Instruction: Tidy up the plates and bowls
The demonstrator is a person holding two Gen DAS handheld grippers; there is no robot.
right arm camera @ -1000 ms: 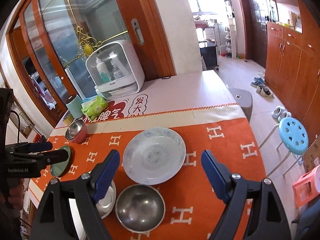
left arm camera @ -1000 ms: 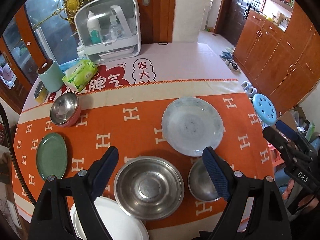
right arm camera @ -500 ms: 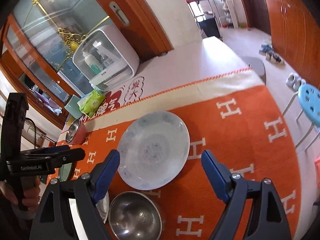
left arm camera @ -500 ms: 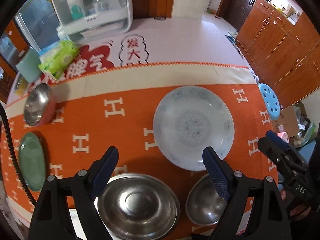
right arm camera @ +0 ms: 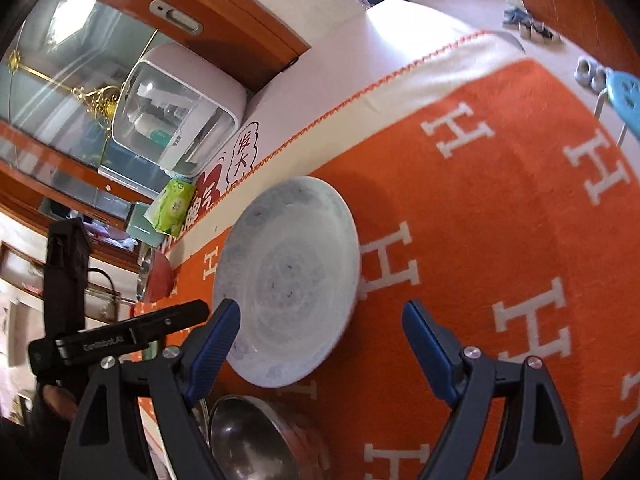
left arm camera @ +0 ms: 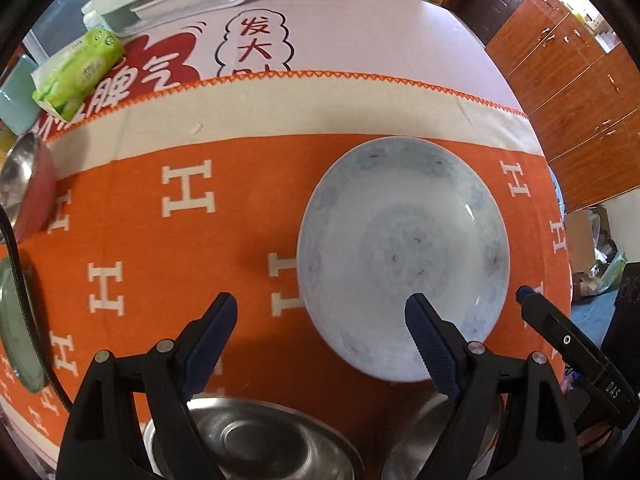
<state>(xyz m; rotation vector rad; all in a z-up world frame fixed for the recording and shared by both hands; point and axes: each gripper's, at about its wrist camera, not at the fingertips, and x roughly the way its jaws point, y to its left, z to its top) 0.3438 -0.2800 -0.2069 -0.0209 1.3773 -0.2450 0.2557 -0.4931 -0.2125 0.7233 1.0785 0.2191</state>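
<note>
The pale blue plate [left arm camera: 400, 256] lies flat on the orange cloth [left arm camera: 160, 240] of the worktop. The left hand-held gripper [left arm camera: 320, 320] hangs over its near-left rim, jaws spread, holding nothing — the right hand-held gripper [right arm camera: 320, 328] is spread and empty too, over the plate's right edge. Two steel bowls [left arm camera: 248, 440] sit nearer; a green plate [left arm camera: 16, 320] lies far left.

The left gripper [left arm camera: 320, 320] is held pointing steeply downward, its jaws spread wide with nothing gripped; the right gripper [right arm camera: 320, 326] is tilted downward, equally opened and empty
</note>
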